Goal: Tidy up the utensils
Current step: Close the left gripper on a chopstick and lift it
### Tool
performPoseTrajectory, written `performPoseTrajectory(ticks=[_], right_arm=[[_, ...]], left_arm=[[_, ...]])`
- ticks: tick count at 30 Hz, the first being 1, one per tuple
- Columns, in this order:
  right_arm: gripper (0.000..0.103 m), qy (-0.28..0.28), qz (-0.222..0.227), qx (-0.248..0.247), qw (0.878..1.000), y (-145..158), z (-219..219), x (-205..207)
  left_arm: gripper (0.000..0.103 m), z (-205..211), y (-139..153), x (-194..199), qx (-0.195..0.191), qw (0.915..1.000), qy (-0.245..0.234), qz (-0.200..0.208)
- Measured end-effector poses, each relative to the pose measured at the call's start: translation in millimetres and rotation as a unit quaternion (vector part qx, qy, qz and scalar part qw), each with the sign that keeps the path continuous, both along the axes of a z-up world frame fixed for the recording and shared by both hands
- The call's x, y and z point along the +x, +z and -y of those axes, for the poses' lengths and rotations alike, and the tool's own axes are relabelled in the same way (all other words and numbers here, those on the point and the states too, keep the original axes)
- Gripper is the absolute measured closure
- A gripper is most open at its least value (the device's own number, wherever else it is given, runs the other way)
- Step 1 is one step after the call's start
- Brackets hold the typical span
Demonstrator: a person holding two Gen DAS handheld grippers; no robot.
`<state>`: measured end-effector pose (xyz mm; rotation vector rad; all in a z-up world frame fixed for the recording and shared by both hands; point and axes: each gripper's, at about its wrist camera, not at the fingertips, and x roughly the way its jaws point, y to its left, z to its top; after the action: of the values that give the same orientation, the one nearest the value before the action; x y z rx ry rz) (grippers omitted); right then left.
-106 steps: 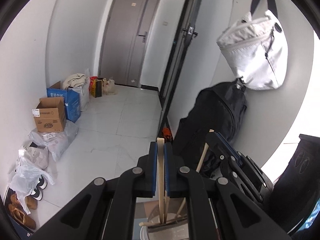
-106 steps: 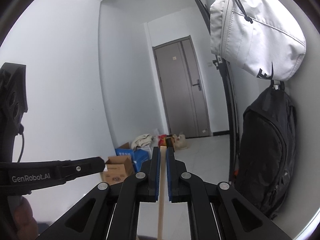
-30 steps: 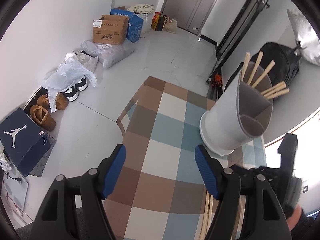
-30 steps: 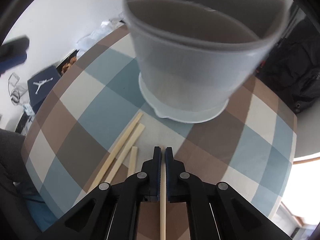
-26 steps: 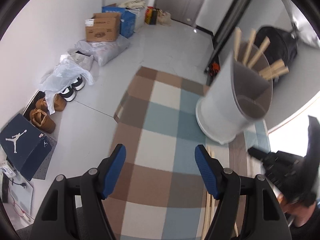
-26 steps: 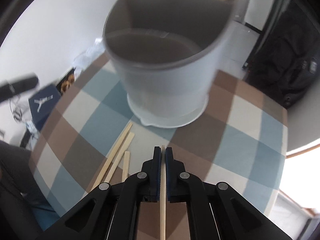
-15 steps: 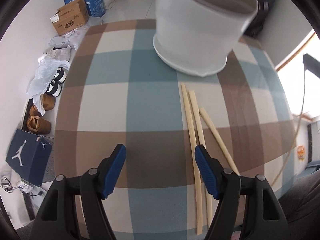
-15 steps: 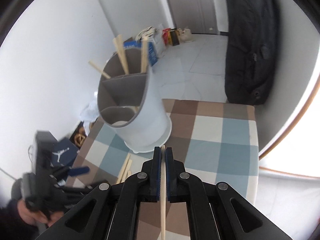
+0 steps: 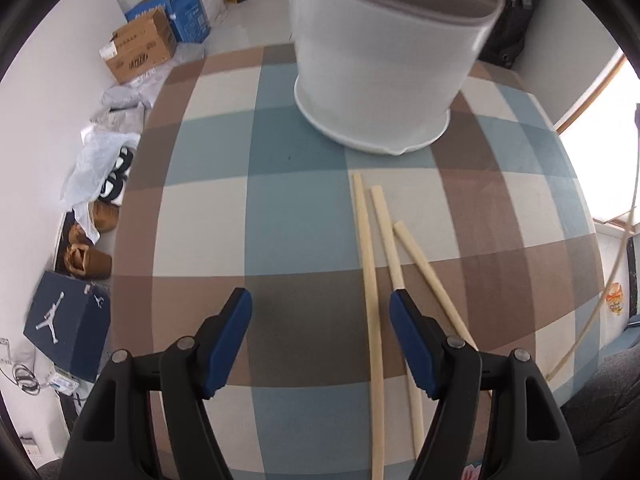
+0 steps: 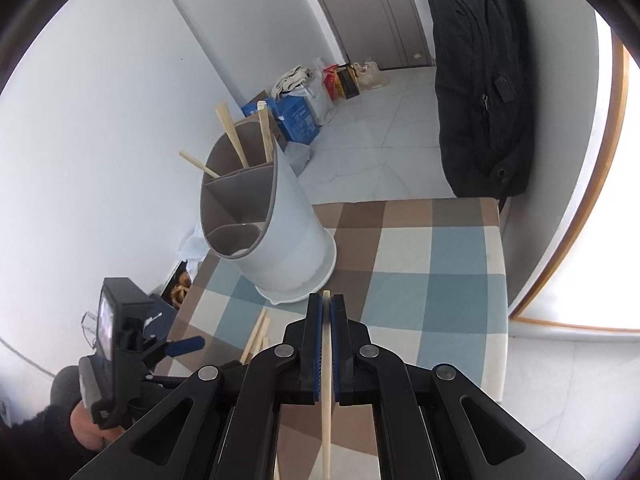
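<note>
A grey divided utensil holder (image 10: pixel 264 224) stands on the checked tablecloth (image 10: pixel 432 256) with several wooden chopsticks (image 10: pixel 234 136) in its far compartment. My right gripper (image 10: pixel 326 300) is shut on one chopstick (image 10: pixel 327 392), raised above the table in front of the holder. In the left wrist view the holder (image 9: pixel 384 48) is at the top, and three loose chopsticks (image 9: pixel 370 264) lie on the cloth below it. My left gripper (image 9: pixel 320 304) hangs open over the cloth, pointing down, its right finger (image 9: pixel 408 332) above the middle chopstick; nothing is between its fingers.
The table's edge drops to a tiled floor with shoes (image 9: pixel 86 256), a dark shoebox (image 9: pixel 66 324) and cardboard boxes (image 9: pixel 138 50) on the left. A black backpack (image 10: pixel 480 80) hangs by the wall. A person's hand (image 10: pixel 86 420) holds the left gripper.
The left gripper swung down from looking across the room to over the loose chopsticks. The right gripper lifted away from the table with its chopstick. Both have held still over the last half second.
</note>
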<state>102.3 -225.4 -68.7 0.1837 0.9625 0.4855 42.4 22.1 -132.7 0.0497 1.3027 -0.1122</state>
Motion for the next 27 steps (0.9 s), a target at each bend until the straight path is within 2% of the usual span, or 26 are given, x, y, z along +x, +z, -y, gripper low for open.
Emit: performPoseTrajectory(ticks=[7, 17, 18, 19, 20, 21, 22, 27], right_arm=[[0.100, 0.000, 0.003, 0.014, 1.000, 4, 1, -1], [0.100, -0.009, 0.001, 0.027, 1.000, 7, 7, 1], [0.100, -0.010, 0.001, 0.029, 1.000, 7, 7, 2], [0.100, -0.010, 0.001, 0.029, 1.000, 7, 8, 2], [0.100, -0.011, 0.001, 0.030, 0.999, 7, 8, 2], [0.100, -0.011, 0.001, 0.030, 1.000, 7, 8, 2], [0.100, -0.011, 0.000, 0.029, 1.000, 6, 8, 3], [0.100, -0.010, -0.002, 0.026, 1.000, 4, 4, 3]], left_arm=[[0.036, -6, -2, 21, 0.005, 0.9999, 0.008, -0.012], [0.038, 14, -12, 34, 0.005, 0.9999, 0.001, 0.012], [0.047, 15, -12, 32, 0.001, 0.9999, -0.003, 0.017], [0.064, 16, -10, 29, -0.001, 0.9996, -0.012, 0.026], [0.073, 19, -7, 28, -0.002, 0.9993, -0.020, 0.032], [0.090, 21, -6, 25, -0.005, 0.9989, -0.029, 0.035], [0.100, 20, -7, 28, -0.010, 0.9988, -0.032, 0.035], [0.101, 15, -7, 25, -0.021, 0.9978, -0.035, 0.052]])
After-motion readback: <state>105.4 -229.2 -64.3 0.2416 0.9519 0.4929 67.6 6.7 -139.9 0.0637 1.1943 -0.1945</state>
